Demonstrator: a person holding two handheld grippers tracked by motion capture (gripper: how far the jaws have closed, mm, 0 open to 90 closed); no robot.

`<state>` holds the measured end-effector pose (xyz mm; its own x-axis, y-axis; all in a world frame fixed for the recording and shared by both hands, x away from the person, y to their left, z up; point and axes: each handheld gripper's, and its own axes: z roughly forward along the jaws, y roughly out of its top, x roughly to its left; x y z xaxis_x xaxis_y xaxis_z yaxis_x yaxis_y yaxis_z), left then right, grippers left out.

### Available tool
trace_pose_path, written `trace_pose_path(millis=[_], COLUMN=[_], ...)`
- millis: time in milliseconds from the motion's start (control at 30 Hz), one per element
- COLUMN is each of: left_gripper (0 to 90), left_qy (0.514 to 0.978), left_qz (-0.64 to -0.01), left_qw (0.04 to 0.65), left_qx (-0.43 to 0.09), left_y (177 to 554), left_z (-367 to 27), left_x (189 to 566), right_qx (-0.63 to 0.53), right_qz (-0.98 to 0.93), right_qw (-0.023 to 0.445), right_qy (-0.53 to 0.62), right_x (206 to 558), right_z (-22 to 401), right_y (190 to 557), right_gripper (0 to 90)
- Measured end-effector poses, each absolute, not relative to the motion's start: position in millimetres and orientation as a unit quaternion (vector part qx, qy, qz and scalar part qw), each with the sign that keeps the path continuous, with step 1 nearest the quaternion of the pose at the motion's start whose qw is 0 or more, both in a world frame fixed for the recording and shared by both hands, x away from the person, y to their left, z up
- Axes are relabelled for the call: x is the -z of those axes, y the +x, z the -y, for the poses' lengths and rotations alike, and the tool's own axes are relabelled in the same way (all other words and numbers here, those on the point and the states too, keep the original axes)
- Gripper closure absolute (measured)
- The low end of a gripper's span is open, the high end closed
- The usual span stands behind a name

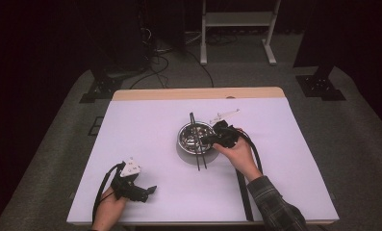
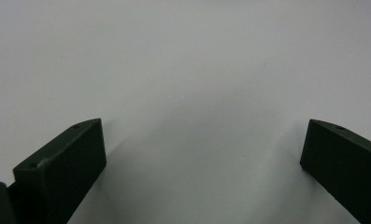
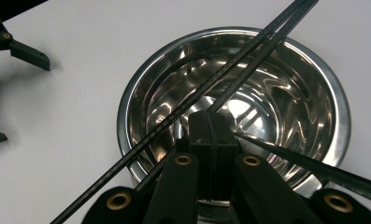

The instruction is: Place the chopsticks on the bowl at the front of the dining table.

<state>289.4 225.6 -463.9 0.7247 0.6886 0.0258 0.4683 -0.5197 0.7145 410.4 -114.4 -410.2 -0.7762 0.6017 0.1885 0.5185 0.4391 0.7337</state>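
High view: right gripper (image 1: 212,138) lay over the steel bowl (image 1: 186,143) at table centre; chopsticks (image 1: 201,161) crossed the rim; left gripper (image 1: 151,189) rested at 7 o'clock.
Left gripper view: jaws spread wide over bare table (image 2: 183,70).
Right gripper view: jaws pressed together, pinching one chopstick (image 3: 248,70) over the bowl (image 3: 127,112).

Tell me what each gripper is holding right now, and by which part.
The right gripper is shut on one black chopstick, gripped partway along its length, over the steel bowl. The left gripper is open over the table, holding nothing.
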Motion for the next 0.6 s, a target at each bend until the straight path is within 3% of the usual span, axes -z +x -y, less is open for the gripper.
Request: trace_pose_path(millis=[600], left_gripper=[0.0], left_qy=[0.858], left_qz=[-0.337], left_qw=[0.356], left_qx=[-0.155], left_y=[289.4], left_z=[-225.6], left_x=[463.9], right_qx=[-0.409], right_qz=[-0.855], right_qw=[0.037], right_qy=[0.318], right_x=[417.9], right_z=[103.8], right_y=[406.1], right_gripper=[89.9])
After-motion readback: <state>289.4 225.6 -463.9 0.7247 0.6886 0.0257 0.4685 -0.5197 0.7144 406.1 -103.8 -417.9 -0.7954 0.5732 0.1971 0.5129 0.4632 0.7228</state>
